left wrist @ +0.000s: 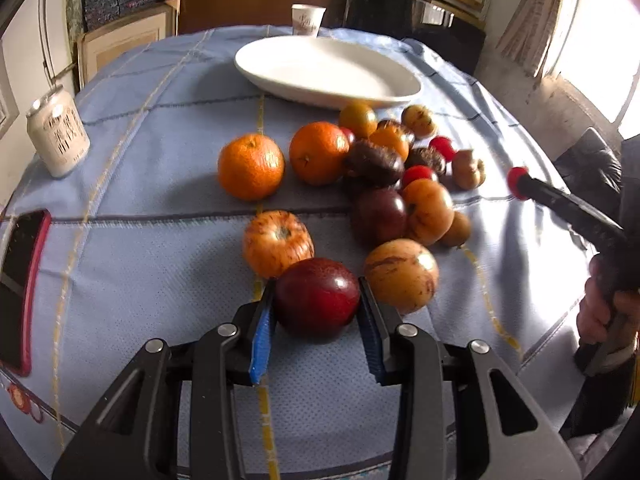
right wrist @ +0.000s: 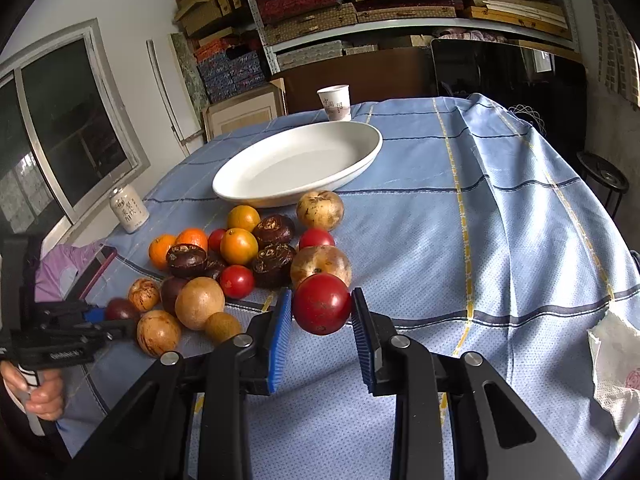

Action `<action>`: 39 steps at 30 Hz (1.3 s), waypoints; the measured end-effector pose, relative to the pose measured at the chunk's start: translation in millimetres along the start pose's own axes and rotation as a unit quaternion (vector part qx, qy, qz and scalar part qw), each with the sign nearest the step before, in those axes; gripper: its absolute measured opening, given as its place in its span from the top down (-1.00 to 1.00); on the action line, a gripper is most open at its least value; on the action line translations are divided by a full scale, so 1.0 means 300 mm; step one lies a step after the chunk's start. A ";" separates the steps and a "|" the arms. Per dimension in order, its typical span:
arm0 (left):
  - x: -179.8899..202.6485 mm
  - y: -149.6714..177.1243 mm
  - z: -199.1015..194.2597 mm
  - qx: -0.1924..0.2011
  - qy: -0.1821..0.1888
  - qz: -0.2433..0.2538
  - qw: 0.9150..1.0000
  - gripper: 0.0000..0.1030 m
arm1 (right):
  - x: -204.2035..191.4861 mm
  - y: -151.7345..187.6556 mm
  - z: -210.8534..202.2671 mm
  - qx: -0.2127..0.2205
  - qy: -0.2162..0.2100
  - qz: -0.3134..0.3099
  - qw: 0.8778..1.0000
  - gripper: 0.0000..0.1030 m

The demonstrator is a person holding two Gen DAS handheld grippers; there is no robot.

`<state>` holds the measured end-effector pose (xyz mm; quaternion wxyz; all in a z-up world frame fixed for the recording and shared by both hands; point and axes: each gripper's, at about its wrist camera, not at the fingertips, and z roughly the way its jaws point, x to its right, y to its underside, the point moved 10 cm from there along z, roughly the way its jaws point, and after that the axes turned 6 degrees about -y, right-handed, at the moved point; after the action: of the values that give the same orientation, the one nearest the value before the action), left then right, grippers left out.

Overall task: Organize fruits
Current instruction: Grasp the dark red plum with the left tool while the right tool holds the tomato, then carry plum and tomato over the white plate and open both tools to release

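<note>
My left gripper (left wrist: 318, 298) is shut on a dark red plum (left wrist: 316, 296) at the near edge of a fruit pile (left wrist: 384, 176); it also shows in the right wrist view (right wrist: 122, 310). My right gripper (right wrist: 322, 308) is shut on a red tomato (right wrist: 321, 309), held just above the cloth; it shows at the right in the left wrist view (left wrist: 518, 182). An empty white oval plate (left wrist: 280, 60) sits behind the pile, also in the right wrist view (right wrist: 248, 192). Oranges (left wrist: 251, 166), brown and dark fruits lie loose on the blue cloth.
A white can (left wrist: 58, 136) stands at the left and a phone in a pink case (left wrist: 18, 284) lies near the left edge. A paper cup (right wrist: 335, 103) stands behind the plate. A crumpled tissue (right wrist: 614, 364) lies at the right. Shelves stand behind the table.
</note>
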<state>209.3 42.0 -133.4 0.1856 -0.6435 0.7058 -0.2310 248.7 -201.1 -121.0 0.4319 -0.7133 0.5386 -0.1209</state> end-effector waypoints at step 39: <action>-0.057 -0.788 0.359 -0.001 -0.030 -0.007 1.000 -0.62 | -0.012 -0.515 0.478 -0.053 0.018 -0.033 0.998 -0.14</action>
<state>465.7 34.1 -89.1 0.2043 -0.6551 0.6959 -0.2118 441.4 -120.9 -90.3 0.3793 -0.7505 0.5279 -0.1193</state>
